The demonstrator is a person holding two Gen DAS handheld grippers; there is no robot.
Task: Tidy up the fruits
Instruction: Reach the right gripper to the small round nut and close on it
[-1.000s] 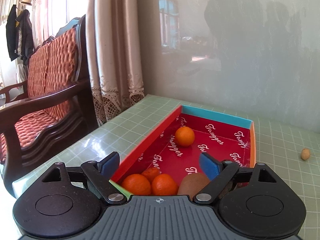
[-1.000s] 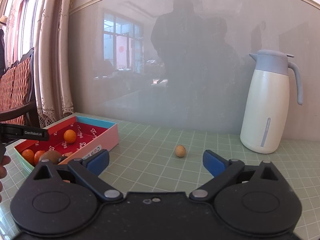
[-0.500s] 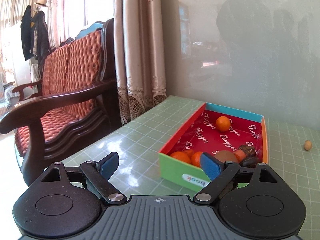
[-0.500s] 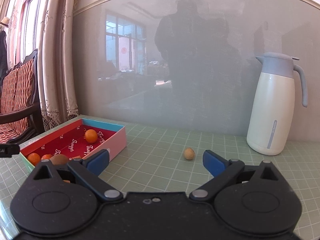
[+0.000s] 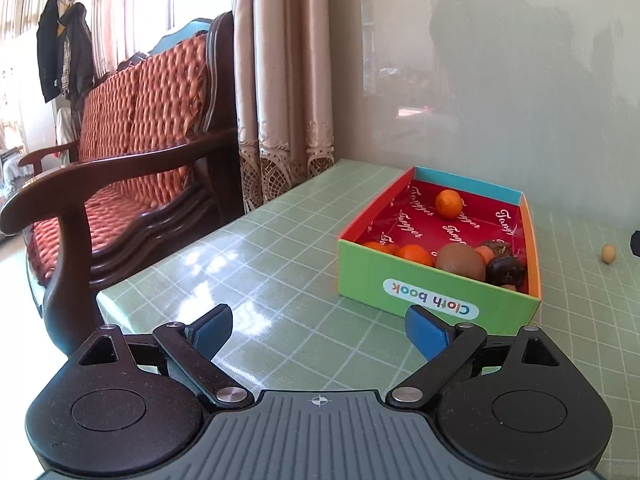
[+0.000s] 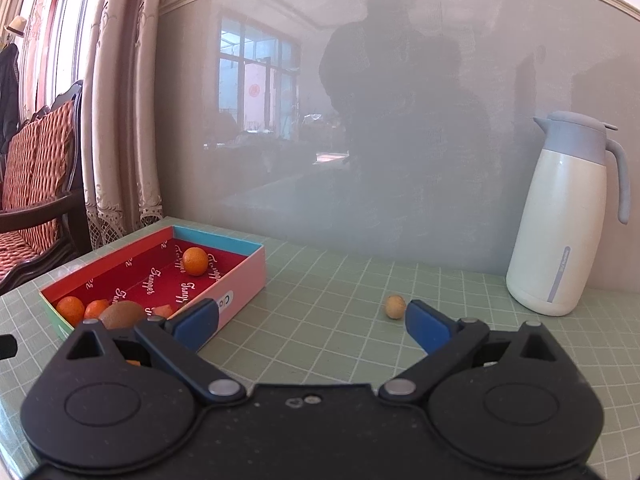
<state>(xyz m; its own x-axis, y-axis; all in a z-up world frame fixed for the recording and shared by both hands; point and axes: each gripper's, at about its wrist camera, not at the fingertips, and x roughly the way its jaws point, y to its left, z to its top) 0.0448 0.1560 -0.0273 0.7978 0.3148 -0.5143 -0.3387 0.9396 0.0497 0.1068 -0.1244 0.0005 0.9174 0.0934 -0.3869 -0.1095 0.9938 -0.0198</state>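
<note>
A shallow cardboard box (image 5: 432, 300) with a red inside stands on the green checked table. It holds several oranges (image 5: 448, 203), a brown kiwi (image 5: 460, 262) and a dark fruit (image 5: 505, 272). The box (image 6: 240, 280) also shows in the right wrist view, left of centre. A small tan fruit (image 6: 395, 306) lies alone on the table, right of the box; it shows far right in the left wrist view (image 5: 608, 254). My left gripper (image 5: 319, 330) is open and empty, in front of the box. My right gripper (image 6: 312, 326) is open and empty, just short of the tan fruit.
A white thermos jug (image 6: 560, 224) stands at the back right by the glossy wall. A wooden chair with red cushions (image 5: 120, 128) stands off the table's left edge, beside curtains (image 5: 280, 80). The table's near left corner (image 5: 104, 300) is close to my left gripper.
My left gripper has pulled back out of the box and now sits in front of it. My right gripper has shifted left and closer, so the tan fruit now sits near its right finger.
</note>
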